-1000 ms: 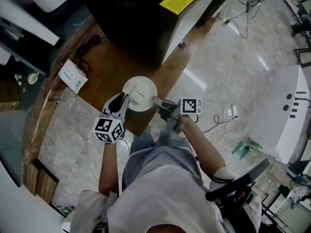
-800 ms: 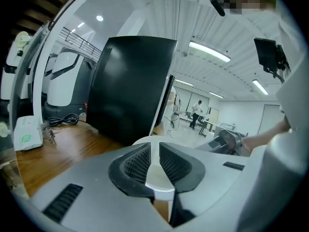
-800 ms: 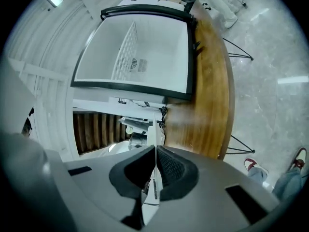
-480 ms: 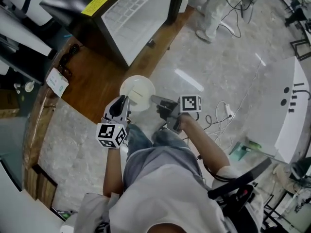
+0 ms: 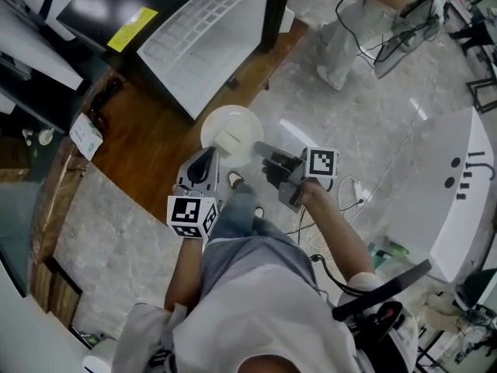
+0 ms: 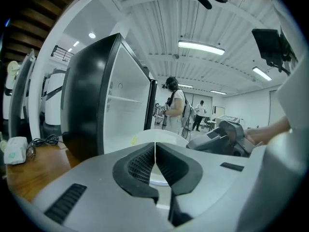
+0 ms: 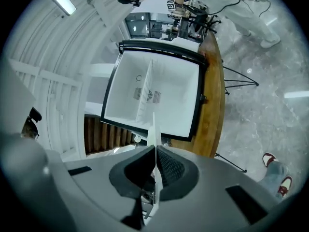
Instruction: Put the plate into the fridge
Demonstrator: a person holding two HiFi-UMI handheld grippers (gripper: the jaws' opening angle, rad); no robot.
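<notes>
A white round plate (image 5: 231, 134) hangs in the air between both grippers, in front of the black fridge (image 5: 116, 22), whose white inside (image 5: 210, 29) stands open. My left gripper (image 5: 211, 155) is shut on the plate's near-left rim, and my right gripper (image 5: 260, 150) is shut on its right rim. In the left gripper view the plate (image 6: 161, 135) shows just past the shut jaws (image 6: 155, 149), with the fridge's open front (image 6: 126, 120) behind it. In the right gripper view the plate (image 7: 153, 127) stands edge-on out of the shut jaws (image 7: 155, 151), below the fridge's white compartment (image 7: 159, 95).
The fridge stands on a brown wooden floor strip (image 5: 147, 142) with a small white box (image 5: 85, 137) on it. Cables (image 5: 363, 185) lie on the marble floor at the right. Another person in white (image 5: 365, 18) stands beyond the fridge. My shoe (image 5: 235, 179) shows under the plate.
Both grippers and the plate have moved together toward the fridge. The fridge's open white inside has come into view, and a person in white has appeared at the top right.
</notes>
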